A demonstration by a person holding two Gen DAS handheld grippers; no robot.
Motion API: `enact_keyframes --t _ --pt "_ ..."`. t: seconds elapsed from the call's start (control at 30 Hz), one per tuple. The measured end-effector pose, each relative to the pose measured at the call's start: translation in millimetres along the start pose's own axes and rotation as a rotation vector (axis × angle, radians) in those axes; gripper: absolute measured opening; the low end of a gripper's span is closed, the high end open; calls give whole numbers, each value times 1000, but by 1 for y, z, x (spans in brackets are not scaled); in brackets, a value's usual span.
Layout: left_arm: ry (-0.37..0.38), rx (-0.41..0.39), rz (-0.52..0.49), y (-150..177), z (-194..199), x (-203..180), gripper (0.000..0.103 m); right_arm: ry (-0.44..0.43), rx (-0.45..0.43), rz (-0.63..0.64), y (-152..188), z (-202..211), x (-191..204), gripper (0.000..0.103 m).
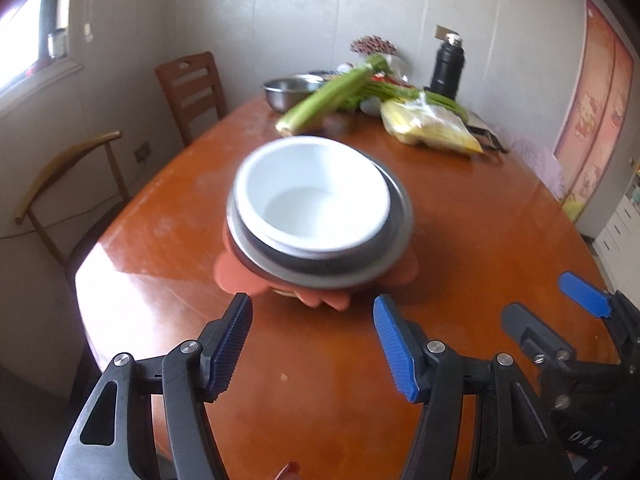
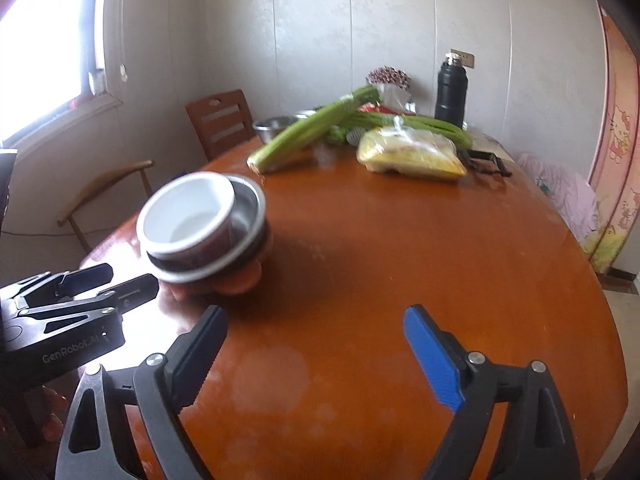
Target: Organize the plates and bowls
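Observation:
A white bowl sits nested in a steel bowl, stacked on an orange flower-shaped plate on the wooden table. The stack leans a little. My left gripper is open and empty just in front of the stack. In the right wrist view the white bowl, steel bowl and orange plate stand at the left. My right gripper is open and empty, to the right of the stack. The left gripper shows at the left edge.
At the far end of the table lie celery stalks, a yellow bag of food, another steel bowl and a black thermos. Two chairs stand at the table's left. The right gripper shows at the right.

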State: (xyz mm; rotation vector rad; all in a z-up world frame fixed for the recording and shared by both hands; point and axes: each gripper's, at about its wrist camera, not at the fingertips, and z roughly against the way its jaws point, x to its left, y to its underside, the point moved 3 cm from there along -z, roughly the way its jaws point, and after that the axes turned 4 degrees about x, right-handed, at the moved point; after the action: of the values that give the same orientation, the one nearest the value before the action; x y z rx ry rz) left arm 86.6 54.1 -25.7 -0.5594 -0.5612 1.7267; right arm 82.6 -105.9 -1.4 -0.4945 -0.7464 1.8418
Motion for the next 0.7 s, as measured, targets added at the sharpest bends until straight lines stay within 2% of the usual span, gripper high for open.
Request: enact_keyframes --t 0.13,0.7 --pt "-3 14 -36 10 0 -9 65 -3 22 6 9 -2 5 90" --pt "-22 42 -35 13 -5 -6 65 11 38 -32 16 -4 -5 90"
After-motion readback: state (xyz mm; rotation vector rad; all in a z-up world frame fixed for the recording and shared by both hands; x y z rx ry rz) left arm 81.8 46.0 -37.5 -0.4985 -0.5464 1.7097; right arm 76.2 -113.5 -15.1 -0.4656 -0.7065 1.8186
